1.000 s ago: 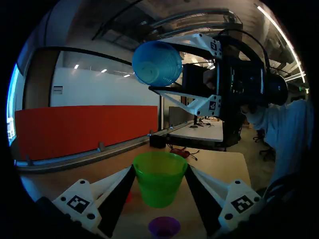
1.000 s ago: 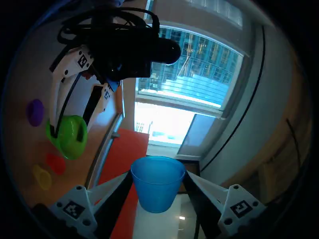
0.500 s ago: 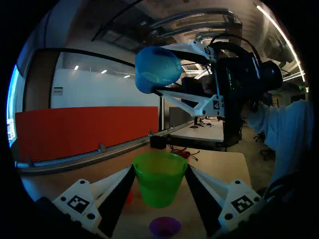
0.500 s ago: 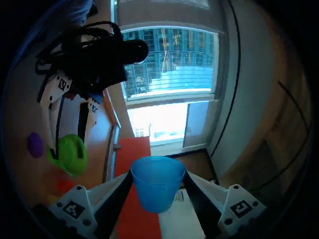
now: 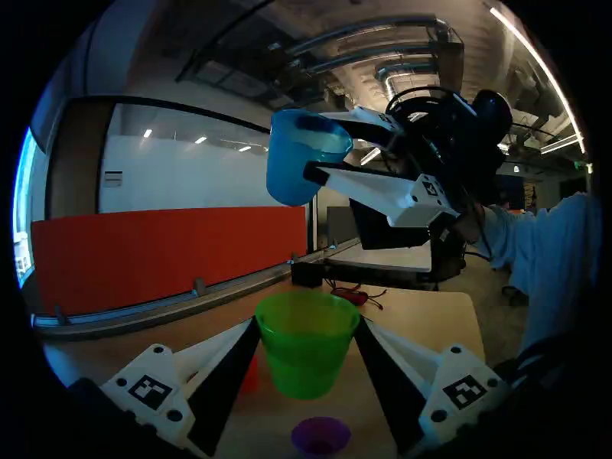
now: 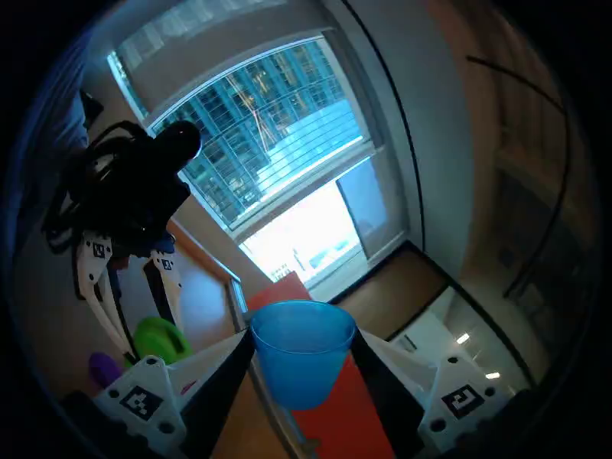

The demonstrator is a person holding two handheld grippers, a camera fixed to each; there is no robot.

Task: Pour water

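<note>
Since a second ago the right gripper has rolled back, and the blue cup it carries has swung from lying sideways to almost upright, rim on top. Nearest in the left gripper view, a purple cup stands on the counter at the lower edge. Just behind it the left gripper pinches the green cup, one finger pressed on each side; the cup is upright, and whether its base touches the counter cannot be told. A red cup peeks out beside the left finger. Higher up and beyond, the right gripper clamps the blue cup between both fingers, well above the green cup. A pale sleeve reaches to that gripper. Farther back an orange panel runs along the counter's far edge. In the right gripper view the blue cup sits tight between the fingers, with the left gripper and green cup low on the left and a bright window behind.
</note>
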